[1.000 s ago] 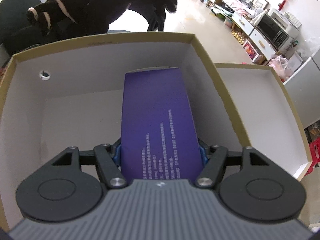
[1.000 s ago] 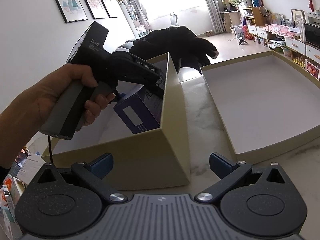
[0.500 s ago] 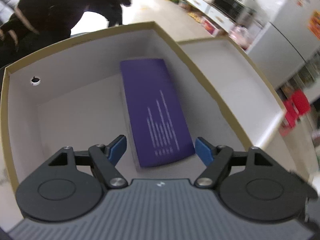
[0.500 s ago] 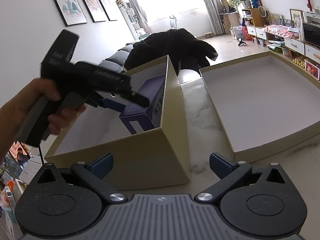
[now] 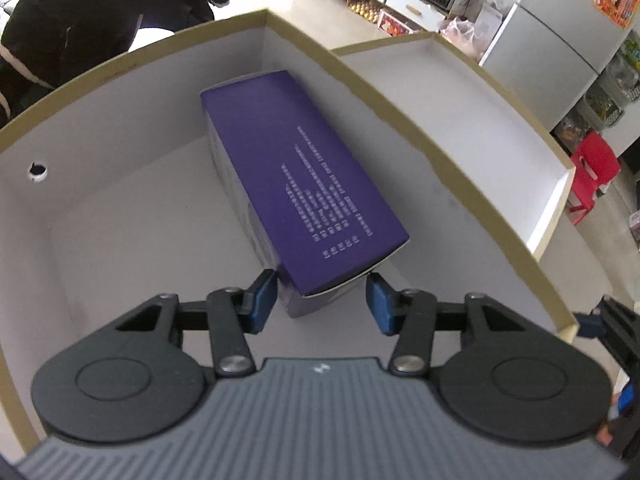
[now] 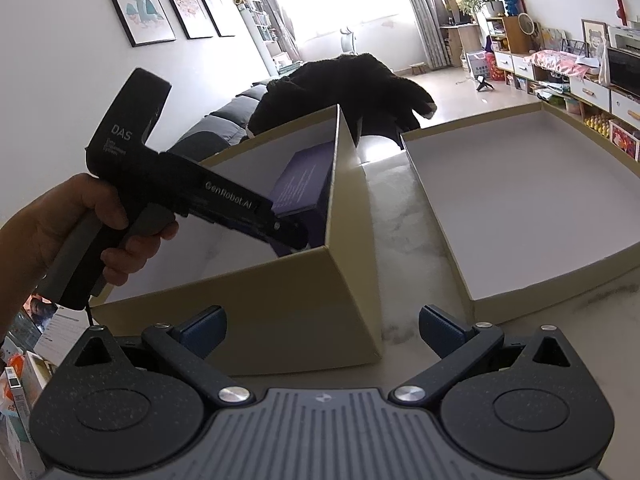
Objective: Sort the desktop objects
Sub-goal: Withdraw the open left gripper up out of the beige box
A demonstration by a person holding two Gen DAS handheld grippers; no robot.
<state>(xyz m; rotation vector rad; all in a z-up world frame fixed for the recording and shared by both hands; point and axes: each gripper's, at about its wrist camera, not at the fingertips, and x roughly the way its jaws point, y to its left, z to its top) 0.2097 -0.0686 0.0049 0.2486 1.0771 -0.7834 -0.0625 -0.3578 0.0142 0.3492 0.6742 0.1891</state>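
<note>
A purple box (image 5: 304, 184) with white print lies inside the deep tan carton (image 5: 120, 80), along its right wall. My left gripper (image 5: 322, 296) hovers over the box's near end. Its jaws are closing, and the blue pads (image 5: 262, 296) stand just clear of the box's corners without pressing on it. In the right wrist view a hand (image 6: 60, 220) holds the left gripper (image 6: 294, 236) tilted down into the carton (image 6: 280, 304), beside the purple box (image 6: 304, 180). My right gripper (image 6: 322, 328) stands open, with nothing between its fingers, in front of the carton's near corner.
A shallow tan tray (image 6: 520, 200) with a white inside lies to the right of the carton, with a strip of marble tabletop (image 6: 400, 232) between them. A black furry shape (image 6: 348, 84) sits behind the carton. Small packs (image 6: 20, 380) lie at the lower left.
The left gripper let go of the purple box, drew back and rolled. The box now lies on the carton floor, and the jaws have narrowed again. The right gripper has not moved.
</note>
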